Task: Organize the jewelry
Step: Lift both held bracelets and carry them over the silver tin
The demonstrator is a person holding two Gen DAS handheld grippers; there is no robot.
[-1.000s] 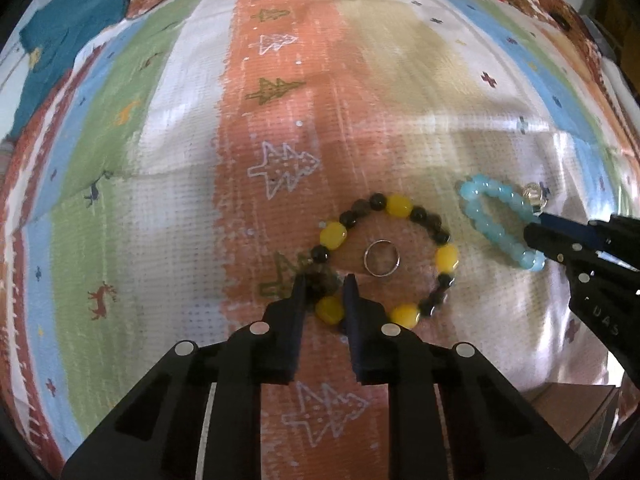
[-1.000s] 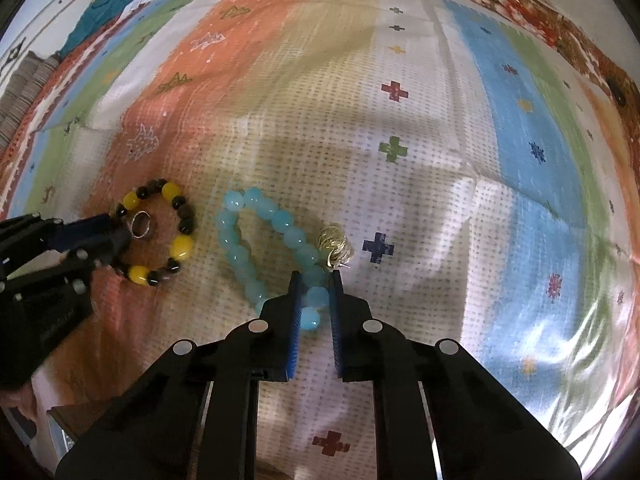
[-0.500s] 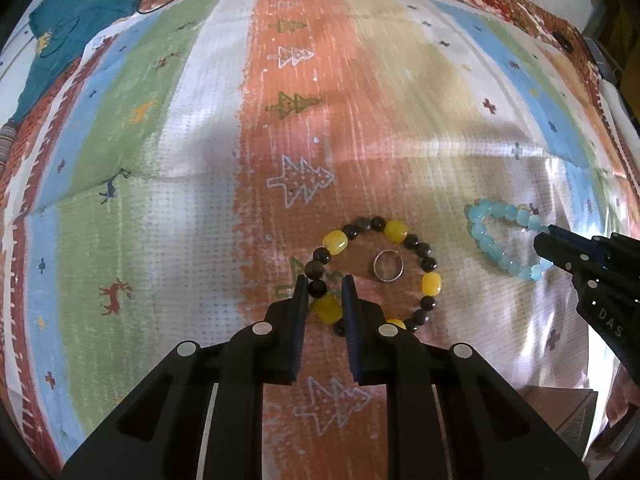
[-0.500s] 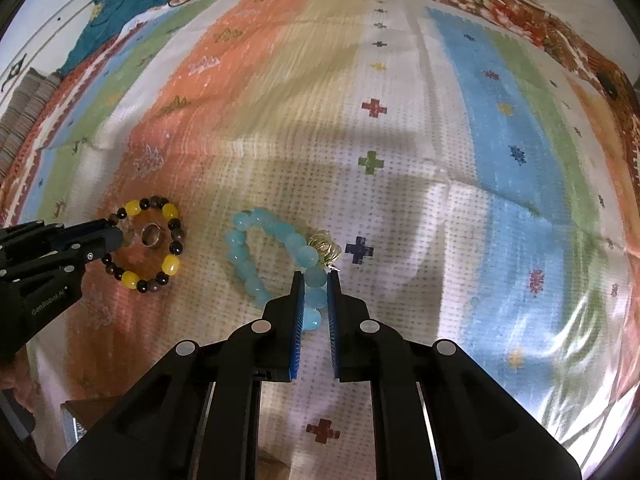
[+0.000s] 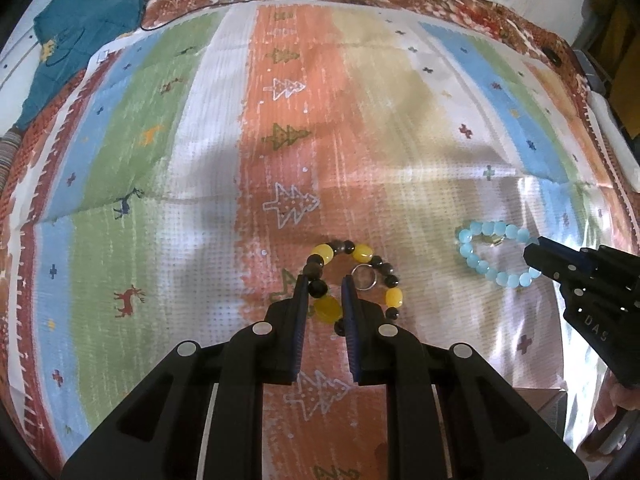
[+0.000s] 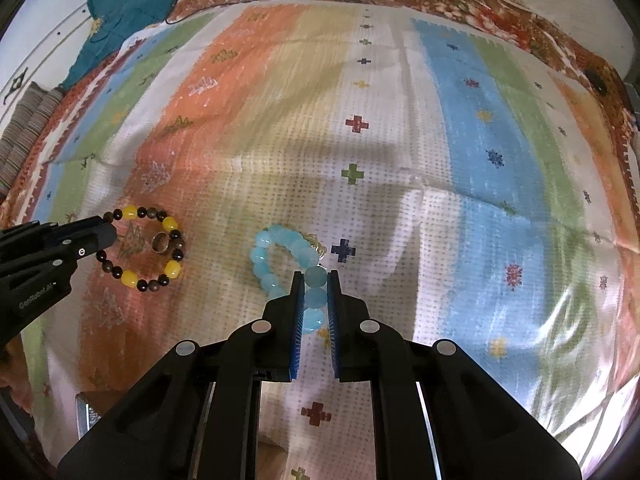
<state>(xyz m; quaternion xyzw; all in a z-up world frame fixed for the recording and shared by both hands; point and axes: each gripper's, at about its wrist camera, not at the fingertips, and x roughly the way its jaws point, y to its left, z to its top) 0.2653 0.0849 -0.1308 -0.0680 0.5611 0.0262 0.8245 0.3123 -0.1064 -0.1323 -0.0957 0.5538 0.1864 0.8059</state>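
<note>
A striped cloth [image 5: 208, 184] spreads under a teal garment [image 5: 80, 28].

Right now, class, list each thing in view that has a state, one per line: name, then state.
left gripper: shut on the yellow and dark bracelet
yellow and dark bracelet: gripped at one side
right gripper: shut on the blue bracelet
blue bracelet: gripped at one end
ring: loose, inside the bracelet's loop

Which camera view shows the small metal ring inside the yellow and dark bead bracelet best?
The left wrist view: the ring lies near the picture's middle, seen as a full circle beside the left gripper. In the right wrist view the ring sits far to the left, more foreshortened, inside the bracelet.
</note>
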